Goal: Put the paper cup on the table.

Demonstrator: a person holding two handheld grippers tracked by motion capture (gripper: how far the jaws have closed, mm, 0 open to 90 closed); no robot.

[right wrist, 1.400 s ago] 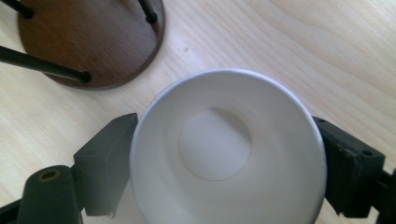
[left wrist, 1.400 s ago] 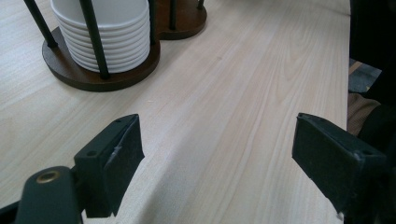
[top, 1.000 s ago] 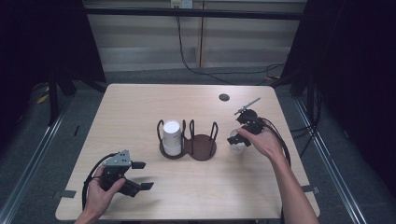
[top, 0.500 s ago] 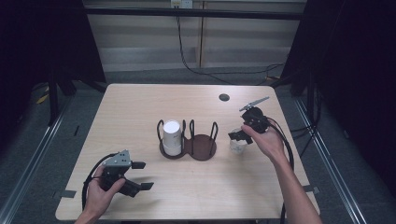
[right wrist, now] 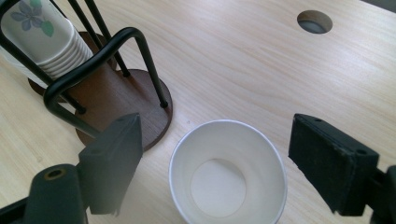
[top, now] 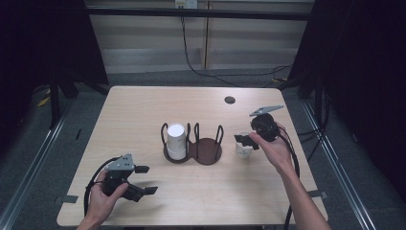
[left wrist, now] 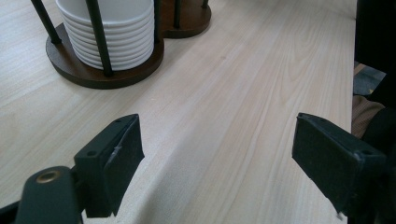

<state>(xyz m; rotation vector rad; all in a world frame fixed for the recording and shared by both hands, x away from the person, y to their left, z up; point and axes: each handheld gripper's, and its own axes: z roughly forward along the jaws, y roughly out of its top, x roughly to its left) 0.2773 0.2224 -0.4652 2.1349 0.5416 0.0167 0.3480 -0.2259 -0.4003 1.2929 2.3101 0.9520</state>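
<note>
The landmark is the dark wooden cup holder (top: 194, 148) at mid-table, its two round bays ringed by black rods. A single paper cup (top: 243, 149) stands upright on the tabletop just beside the holder's empty bay, on the side away from the stacked cups (top: 175, 141) that fill the other bay. The right gripper (top: 246, 142) hangs over that single cup; its jaws have just been closing, yet in the right gripper view the cup (right wrist: 228, 173) sits between them with clear gaps, untouched, its lower rim cut off by the frame edge. The left gripper (top: 146, 179) rests near the table's front edge, well apart from the holder, jaws spread wide and empty.
</note>
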